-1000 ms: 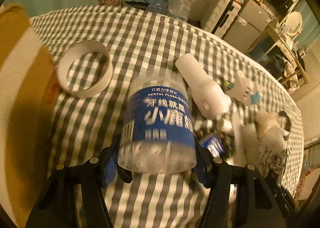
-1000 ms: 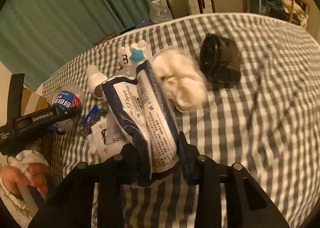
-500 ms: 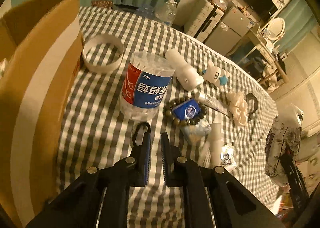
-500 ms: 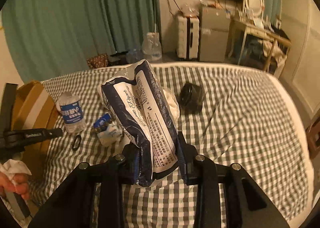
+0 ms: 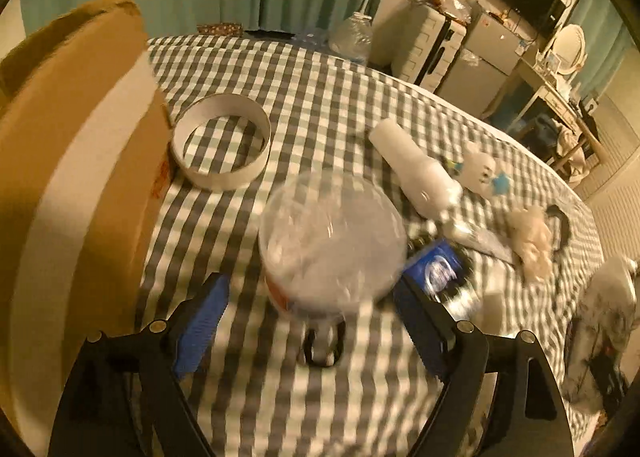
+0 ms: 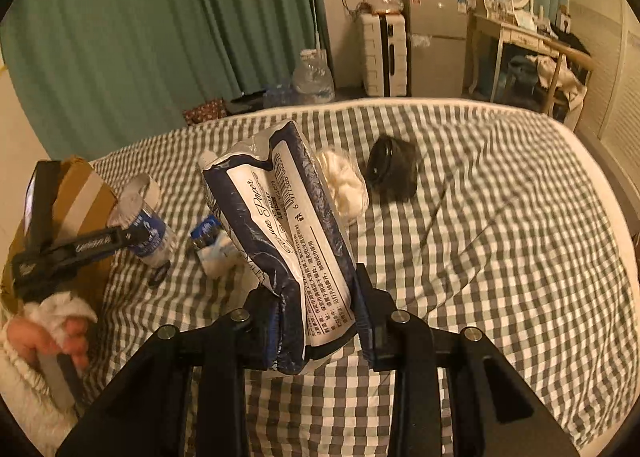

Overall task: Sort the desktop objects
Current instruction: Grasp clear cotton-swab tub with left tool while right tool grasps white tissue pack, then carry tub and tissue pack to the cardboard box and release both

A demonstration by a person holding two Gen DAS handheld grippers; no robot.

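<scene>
- Clear plastic jar [image 5: 332, 245] — standing on the checked cloth [image 5: 320, 97], lid toward the camera, image blurred; it sits between the spread blue pads of the left gripper [image 5: 308, 321], which are wide apart and not touching it.
- Tissue pack [image 6: 286, 233] — dark blue and white, clamped at its lower end by the right gripper [image 6: 316, 333] and raised above the cloth.
- Black ring [image 5: 324, 345] — on the cloth just in front of the jar.
- White band [image 5: 222, 143] — beside the cardboard box [image 5: 72, 177] at left.
- White bottle [image 5: 412, 167], bear figure [image 5: 480, 171], fluffy scrunchie [image 5: 532, 241] — lying to the right of the jar.
- Black case [image 6: 392, 175] — near the scrunchie, right wrist view.
</scene>
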